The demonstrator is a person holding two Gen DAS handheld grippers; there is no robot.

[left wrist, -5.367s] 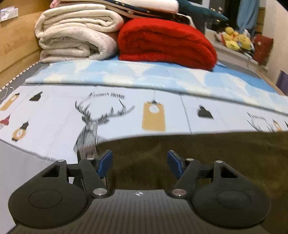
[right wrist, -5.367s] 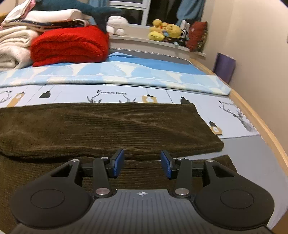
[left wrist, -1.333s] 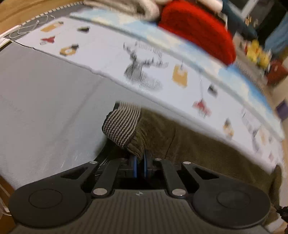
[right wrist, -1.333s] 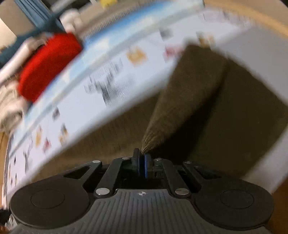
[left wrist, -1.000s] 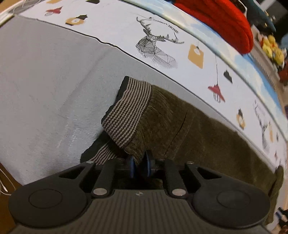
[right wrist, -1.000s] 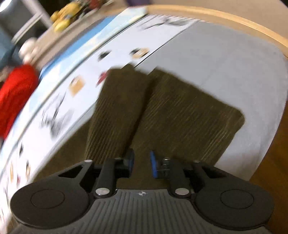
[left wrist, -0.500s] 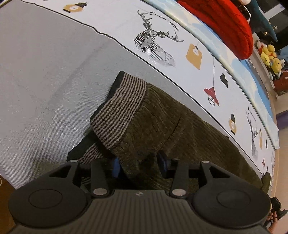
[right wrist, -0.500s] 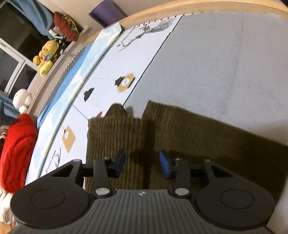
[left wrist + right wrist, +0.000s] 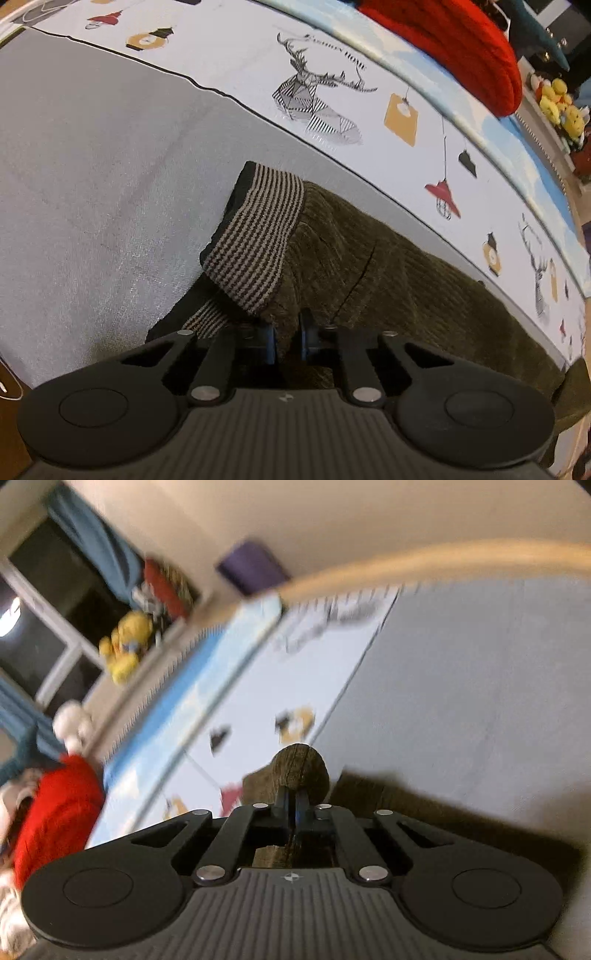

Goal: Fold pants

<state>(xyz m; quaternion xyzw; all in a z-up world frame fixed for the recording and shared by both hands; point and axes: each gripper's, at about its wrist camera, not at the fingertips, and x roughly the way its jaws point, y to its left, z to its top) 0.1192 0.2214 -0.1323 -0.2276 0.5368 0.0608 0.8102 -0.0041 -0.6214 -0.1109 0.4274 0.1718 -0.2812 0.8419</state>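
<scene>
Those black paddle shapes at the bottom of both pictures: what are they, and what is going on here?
They are hand-held grippers, one in each of a person's hands; no robot arm is involved. Each carries a wide-angle camera that looks forward along its two fingers, so each picture is that gripper's own view.

In the left view, the left gripper has its blue-padded fingers pinched on the olive corduroy pants, close to the striped waistband. The pants lie on a bed with a grey sheet and a printed cover with deer drawings. A red blanket lies folded further back.

The right view is blurred by motion. The right gripper is closed on a bunched bit of the same pants, apparently near the other end. The person is folding them.
</scene>
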